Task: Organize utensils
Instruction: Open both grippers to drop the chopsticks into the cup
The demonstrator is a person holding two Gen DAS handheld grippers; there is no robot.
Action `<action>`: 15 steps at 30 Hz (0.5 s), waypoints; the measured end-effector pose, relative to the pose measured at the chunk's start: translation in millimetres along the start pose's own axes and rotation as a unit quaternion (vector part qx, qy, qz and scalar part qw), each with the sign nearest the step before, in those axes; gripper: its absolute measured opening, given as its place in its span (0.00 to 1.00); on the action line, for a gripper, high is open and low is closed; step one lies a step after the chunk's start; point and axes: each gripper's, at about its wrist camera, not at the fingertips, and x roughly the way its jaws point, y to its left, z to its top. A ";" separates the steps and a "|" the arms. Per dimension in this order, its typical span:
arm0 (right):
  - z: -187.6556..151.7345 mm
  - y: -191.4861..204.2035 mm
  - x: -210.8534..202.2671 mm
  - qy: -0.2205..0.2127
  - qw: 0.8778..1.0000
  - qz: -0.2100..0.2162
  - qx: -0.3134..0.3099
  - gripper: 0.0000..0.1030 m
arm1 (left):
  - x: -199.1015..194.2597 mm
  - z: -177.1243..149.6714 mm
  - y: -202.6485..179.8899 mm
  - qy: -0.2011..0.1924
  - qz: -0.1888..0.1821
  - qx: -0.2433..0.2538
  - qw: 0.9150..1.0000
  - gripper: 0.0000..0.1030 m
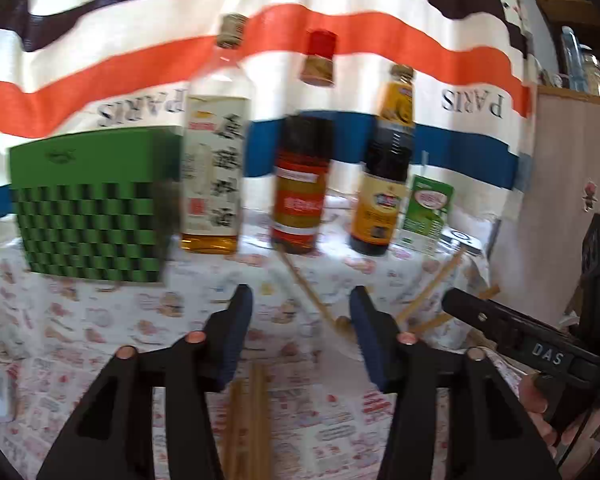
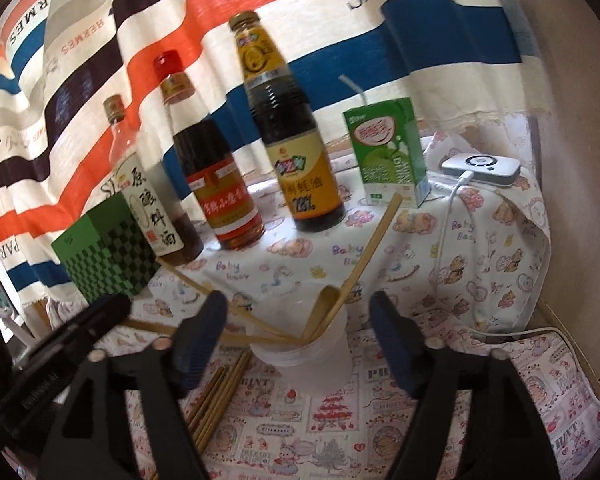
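Observation:
A clear plastic cup (image 2: pixel 312 350) stands on the patterned cloth between my right gripper's open jaws; it holds a wooden spoon (image 2: pixel 322 308) and long bamboo chopsticks (image 2: pixel 374 236) that lean out. My right gripper (image 2: pixel 300 324) is open and empty just above the cup. Several loose chopsticks (image 2: pixel 216 396) lie flat on the cloth by its left finger. In the left wrist view my left gripper (image 1: pixel 300 308) is open and empty above a bundle of chopsticks (image 1: pixel 250 412). A spoon and sticks (image 1: pixel 336 320) show between and beyond its fingers. The right gripper (image 1: pixel 508 336) shows at right.
Three sauce bottles (image 2: pixel 288 132) stand in a row at the back, with a green checkered box (image 2: pixel 104 252) at left and a green drink carton (image 2: pixel 388 156) at right. A white device (image 2: pixel 480 168) with a cable lies at back right. A striped cloth (image 1: pixel 340 40) hangs behind.

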 end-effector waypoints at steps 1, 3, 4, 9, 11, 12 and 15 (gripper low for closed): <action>-0.6 0.8 0.5 0.001 1.000 0.001 -0.001 0.81 | -3.2 -0.1 5.7 0.002 0.003 -0.003 1.000 0.57; -4.8 2.9 1.5 -0.003 1.000 0.005 -0.009 0.89 | -7.8 -1.5 17.3 0.009 0.005 -0.007 1.000 0.62; -7.4 4.3 2.7 -0.004 1.000 0.002 -0.015 0.95 | -10.4 -3.1 21.7 0.006 0.020 -0.007 1.000 0.63; -13.0 14.3 8.8 0.008 0.999 -0.013 -0.043 0.97 | -24.1 -16.4 50.2 0.004 0.062 -0.023 0.998 0.70; -14.3 19.2 6.7 0.013 0.998 -0.012 -0.053 1.00 | -33.3 -25.0 59.6 -0.001 0.076 -0.023 0.997 0.72; -15.7 22.6 5.0 0.016 0.998 -0.016 -0.059 1.00 | -37.6 -28.9 62.9 -0.005 0.081 -0.022 0.996 0.75; -22.4 30.7 4.5 0.033 0.997 -0.024 -0.061 1.00 | -48.8 -40.2 72.3 -0.018 0.092 -0.029 0.995 0.87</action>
